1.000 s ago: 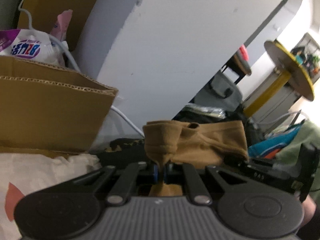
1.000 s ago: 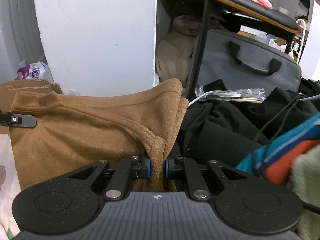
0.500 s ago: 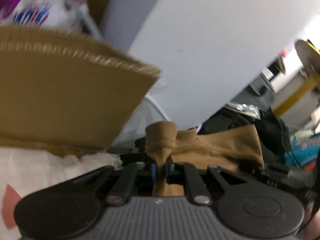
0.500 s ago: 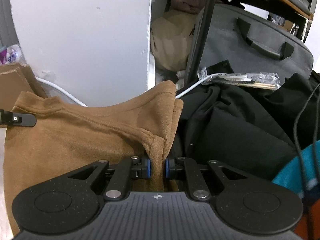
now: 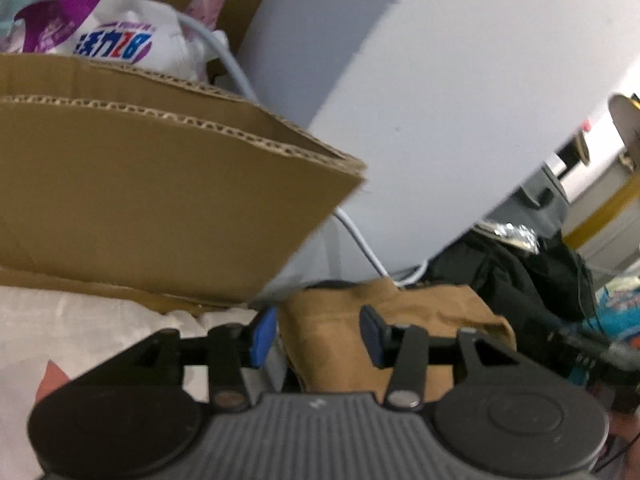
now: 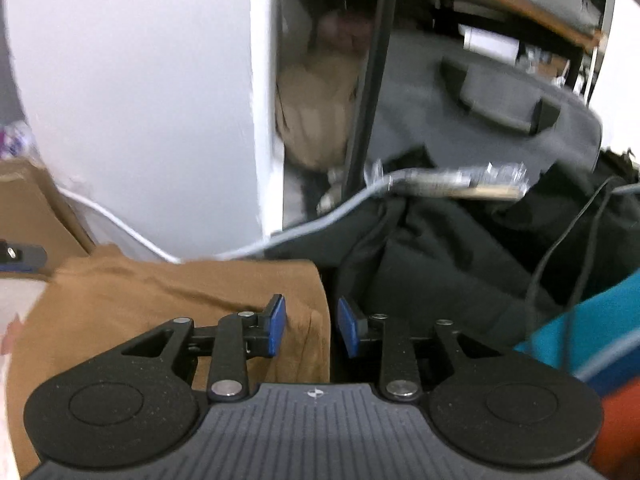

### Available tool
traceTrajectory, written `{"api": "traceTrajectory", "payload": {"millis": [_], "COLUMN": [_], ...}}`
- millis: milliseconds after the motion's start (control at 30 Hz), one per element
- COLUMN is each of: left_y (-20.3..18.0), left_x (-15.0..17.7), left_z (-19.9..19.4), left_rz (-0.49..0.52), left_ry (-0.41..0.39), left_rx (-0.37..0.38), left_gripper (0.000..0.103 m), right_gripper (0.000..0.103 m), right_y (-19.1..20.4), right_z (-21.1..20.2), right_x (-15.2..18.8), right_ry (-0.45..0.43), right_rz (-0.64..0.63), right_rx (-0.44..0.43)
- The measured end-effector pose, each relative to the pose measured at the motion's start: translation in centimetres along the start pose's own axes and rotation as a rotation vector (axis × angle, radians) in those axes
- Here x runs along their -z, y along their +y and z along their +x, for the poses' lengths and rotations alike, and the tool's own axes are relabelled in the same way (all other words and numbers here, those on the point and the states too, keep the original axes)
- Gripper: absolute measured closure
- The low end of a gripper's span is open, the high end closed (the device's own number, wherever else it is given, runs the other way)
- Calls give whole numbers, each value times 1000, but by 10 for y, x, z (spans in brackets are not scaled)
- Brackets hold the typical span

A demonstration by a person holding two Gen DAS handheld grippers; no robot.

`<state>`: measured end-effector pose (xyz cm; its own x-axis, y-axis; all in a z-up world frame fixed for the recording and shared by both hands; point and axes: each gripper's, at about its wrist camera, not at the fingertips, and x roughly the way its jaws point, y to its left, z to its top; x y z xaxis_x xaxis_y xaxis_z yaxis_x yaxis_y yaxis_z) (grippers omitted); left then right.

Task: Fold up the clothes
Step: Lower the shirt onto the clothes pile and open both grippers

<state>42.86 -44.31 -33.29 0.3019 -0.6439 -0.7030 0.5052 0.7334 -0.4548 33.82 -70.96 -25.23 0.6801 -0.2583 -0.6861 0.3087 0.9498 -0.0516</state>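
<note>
Brown cloth, a folded garment [image 5: 384,320], lies slack on a pale sheet [image 5: 80,332] as a person works two hand-held grippers over it, both pointing down at a slant. At the left gripper [image 5: 316,336] the jaws are opening: the blue pads [image 5: 260,336] stand clear of the fabric, with the garment's near corner lying loose between them and nothing pinched. The right gripper [image 6: 310,328] is likewise opening, its blue pads [image 6: 277,326] parted over the garment's right edge [image 6: 312,320]; the cloth sits between and under them but neither pad presses on it. From the right-hand view the brown garment [image 6: 160,300] spreads away to the left, flat and lightly creased, its far edge just short of a white wall panel [image 6: 140,100]. A corrugated cardboard box [image 5: 160,200] stands just behind the garment on the left, with a white and purple plastic bag [image 5: 112,36] showing above its flaps. A white cable [image 5: 360,240] trails down from behind the box to the garment's far edge. To the right, touching the garment's side, lies a heap of black clothing [image 6: 460,260], with a grey bag [image 6: 500,120] behind it and a strip of blue fabric [image 6: 580,328] at the near right.
</note>
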Motion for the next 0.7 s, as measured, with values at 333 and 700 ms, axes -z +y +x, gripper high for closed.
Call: {"api": "traceTrajectory", "payload": {"millis": [333,700], "left_y": [-21,-14], "left_x": [49,67], "left_z": [-7,-5], "left_rz": [27,42], "left_ry": [31,13], "left_rx": [53,-1], "left_gripper": [44,44], "right_gripper": [84,93], "right_y": [15,18], "right_z": [-4,41], "right_x": [30,37], "right_ry": [20,73], "right_rz": [-19,-74], "right_rx": [-46,35]}}
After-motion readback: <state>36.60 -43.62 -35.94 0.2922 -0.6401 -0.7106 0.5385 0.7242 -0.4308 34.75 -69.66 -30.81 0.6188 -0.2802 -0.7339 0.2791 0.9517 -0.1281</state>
